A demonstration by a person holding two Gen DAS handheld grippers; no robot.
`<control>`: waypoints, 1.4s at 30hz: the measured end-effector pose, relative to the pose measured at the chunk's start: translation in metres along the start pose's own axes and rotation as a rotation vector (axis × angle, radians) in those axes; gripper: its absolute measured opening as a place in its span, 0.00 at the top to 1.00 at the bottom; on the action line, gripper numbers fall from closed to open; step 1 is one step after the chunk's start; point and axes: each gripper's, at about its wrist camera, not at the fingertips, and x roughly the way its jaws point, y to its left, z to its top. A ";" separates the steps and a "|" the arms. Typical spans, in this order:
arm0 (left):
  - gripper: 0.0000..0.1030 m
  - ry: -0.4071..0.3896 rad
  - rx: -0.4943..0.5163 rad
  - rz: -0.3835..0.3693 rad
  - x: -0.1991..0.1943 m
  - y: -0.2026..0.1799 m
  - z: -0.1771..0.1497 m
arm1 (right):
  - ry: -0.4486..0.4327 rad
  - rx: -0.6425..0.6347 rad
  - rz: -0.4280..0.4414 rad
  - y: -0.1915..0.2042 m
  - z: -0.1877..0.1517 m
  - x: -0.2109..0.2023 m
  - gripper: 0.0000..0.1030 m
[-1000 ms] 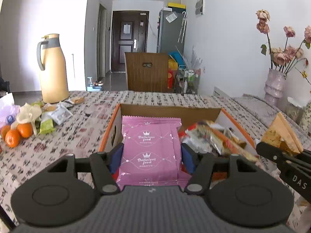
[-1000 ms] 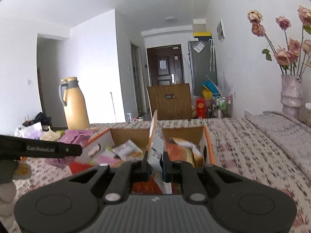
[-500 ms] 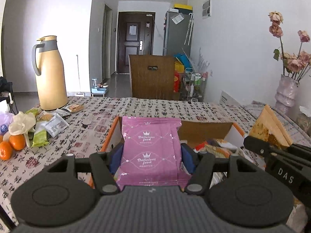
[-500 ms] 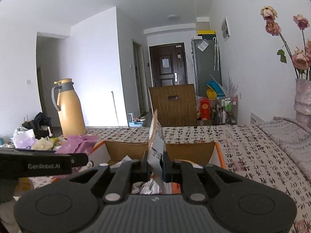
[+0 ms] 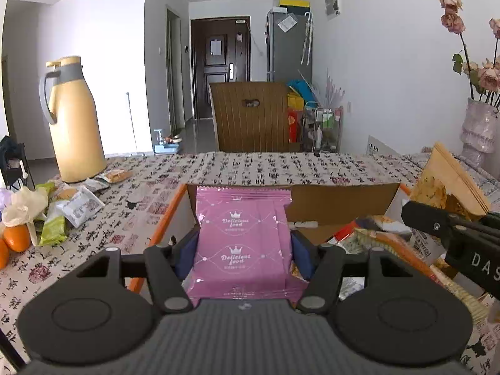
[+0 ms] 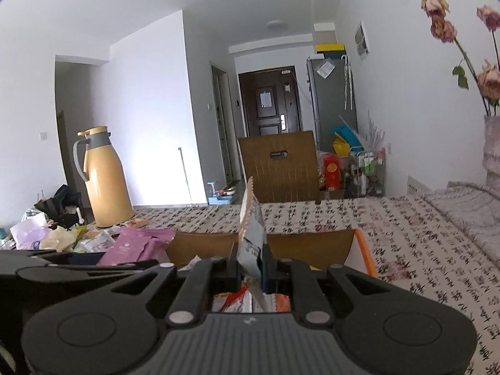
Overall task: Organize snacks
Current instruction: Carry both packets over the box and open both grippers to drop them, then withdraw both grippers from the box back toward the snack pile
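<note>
Above the box [image 5: 340, 200], both hand-held grippers have risen, pinching pink packet [image 5: 242, 243] and wrapper [image 6: 251, 234].

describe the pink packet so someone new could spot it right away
Start at the tall yellow jug on the patterned table, then look right to the cardboard box. Over its left end, the left tongs grip the pink packet, the only pink wrapper, printed with white crowns.

Over the last second both grippers rose from the cardboard box [image 5: 340, 201], the left gripper [image 5: 242, 250] lifting its pink packet [image 5: 242, 240] and the right gripper [image 6: 251, 265] its thin packet [image 6: 250, 228] above the snacks inside.
</note>
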 end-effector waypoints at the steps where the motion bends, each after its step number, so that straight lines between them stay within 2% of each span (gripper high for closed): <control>1: 0.38 0.008 -0.007 -0.002 0.002 0.002 -0.001 | 0.007 -0.002 -0.003 0.000 -0.001 0.001 0.89; 9: 0.38 0.006 -0.036 0.004 0.001 0.010 -0.001 | 0.025 -0.009 -0.001 0.003 -0.007 0.006 0.88; 10: 0.34 0.001 -0.041 0.009 0.000 0.011 -0.001 | 0.027 -0.007 -0.002 0.003 -0.007 0.006 0.84; 12: 0.11 -0.007 -0.049 0.028 -0.002 0.011 -0.001 | 0.026 0.002 -0.017 0.001 -0.008 0.006 0.82; 14: 0.00 -0.026 -0.054 0.057 -0.005 0.012 -0.001 | 0.031 0.020 -0.023 -0.003 -0.008 0.006 0.64; 16: 0.00 -0.036 -0.056 0.060 -0.008 0.012 0.000 | 0.019 0.032 -0.045 -0.006 -0.009 0.004 0.20; 18: 0.00 -0.031 -0.058 0.060 -0.008 0.012 0.000 | 0.005 0.039 -0.063 -0.008 -0.009 0.003 0.00; 31: 0.00 -0.018 -0.064 0.058 -0.006 0.012 -0.001 | 0.018 0.048 -0.091 -0.010 -0.010 0.007 0.00; 42: 0.00 -0.036 -0.058 0.046 -0.023 0.009 0.006 | -0.026 0.014 -0.117 -0.004 0.003 -0.017 0.00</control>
